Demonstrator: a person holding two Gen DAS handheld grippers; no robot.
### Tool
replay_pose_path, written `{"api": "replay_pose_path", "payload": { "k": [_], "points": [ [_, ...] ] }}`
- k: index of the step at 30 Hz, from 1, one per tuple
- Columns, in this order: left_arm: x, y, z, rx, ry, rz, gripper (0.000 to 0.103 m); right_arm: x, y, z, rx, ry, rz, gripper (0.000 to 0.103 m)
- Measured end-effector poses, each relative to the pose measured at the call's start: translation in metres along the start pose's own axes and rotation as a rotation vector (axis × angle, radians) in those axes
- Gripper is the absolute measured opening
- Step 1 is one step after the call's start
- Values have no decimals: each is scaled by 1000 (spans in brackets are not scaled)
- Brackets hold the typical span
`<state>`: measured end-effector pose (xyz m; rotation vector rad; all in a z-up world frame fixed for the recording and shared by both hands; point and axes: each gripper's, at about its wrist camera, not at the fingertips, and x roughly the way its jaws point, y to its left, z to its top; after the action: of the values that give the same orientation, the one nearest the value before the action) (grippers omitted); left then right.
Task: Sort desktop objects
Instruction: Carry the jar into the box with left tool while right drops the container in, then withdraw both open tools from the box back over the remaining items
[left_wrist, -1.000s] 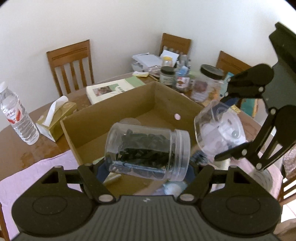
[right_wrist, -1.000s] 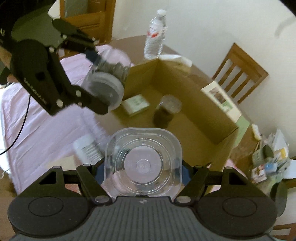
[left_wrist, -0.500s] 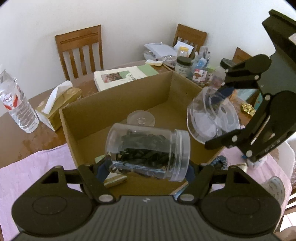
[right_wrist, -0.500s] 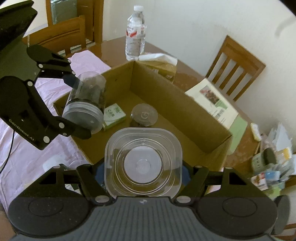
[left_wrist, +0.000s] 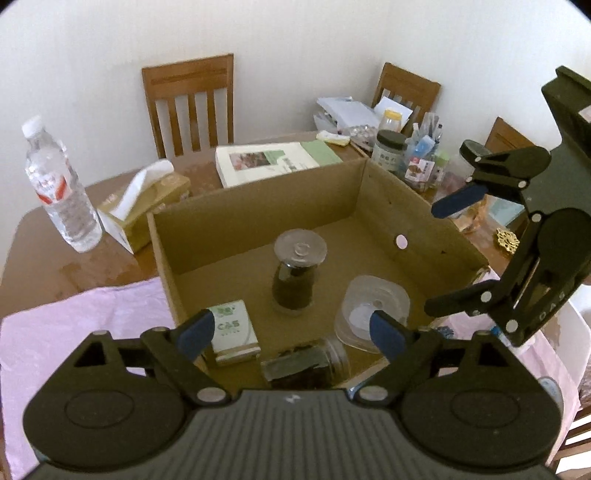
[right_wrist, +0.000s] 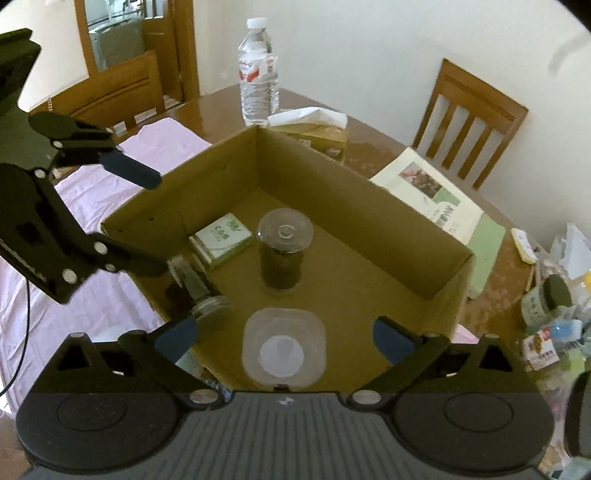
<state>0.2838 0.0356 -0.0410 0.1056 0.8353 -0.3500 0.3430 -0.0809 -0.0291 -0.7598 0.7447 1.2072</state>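
An open cardboard box (left_wrist: 258, 206) (right_wrist: 354, 184) holds an upright jar of dark contents (left_wrist: 297, 273) (right_wrist: 282, 254), a small green-and-white box (left_wrist: 231, 330) (right_wrist: 221, 240), a clear jar of dark pieces lying on its side (left_wrist: 306, 363) (right_wrist: 195, 288) and a square clear plastic container (left_wrist: 371, 308) (right_wrist: 284, 347). My left gripper (left_wrist: 290, 332) (right_wrist: 133, 218) is open and empty above the lying jar. My right gripper (right_wrist: 284, 338) (left_wrist: 443, 254) is open and empty above the square container.
A water bottle (left_wrist: 61, 188) (right_wrist: 258, 70), a tissue box (left_wrist: 144, 206) (right_wrist: 314, 129) and a booklet (left_wrist: 273, 160) (right_wrist: 432, 195) lie beyond the box. Jars and clutter (left_wrist: 406, 155) (right_wrist: 550, 302) crowd one corner. A pink cloth (left_wrist: 85, 321) (right_wrist: 92, 280) covers the near table. Wooden chairs (left_wrist: 188, 99) stand around.
Both grippers have opened. The jar of dark pieces left my left gripper and lies in the box. The square container left my right gripper and sits in the box. Both grippers rose.
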Motion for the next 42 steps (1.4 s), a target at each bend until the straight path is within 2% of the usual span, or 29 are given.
{"api": "replay_pose_path", "payload": {
  "k": [5,11,20,28,36,42],
  "points": [
    [-15,-8,-4,38,0,14,92,-16,2,-15,39,-24,-7,103],
    [-30,-15,-19,61,10,-7,92,-40,15,-37,71,-53,-29,103],
    [-56,-26,-54,152,0,-78,94,-68,60,-72,150,-69,-129,103],
    [-61,-29,-94,195,39,-137,94,-69,108,-101,198,-25,-145,103],
    [-52,-41,-129,215,95,-133,94,-67,156,-122,199,-2,-158,103],
    [-38,-57,-146,227,126,-91,94,-56,174,-139,184,14,-171,103]
  ]
}}
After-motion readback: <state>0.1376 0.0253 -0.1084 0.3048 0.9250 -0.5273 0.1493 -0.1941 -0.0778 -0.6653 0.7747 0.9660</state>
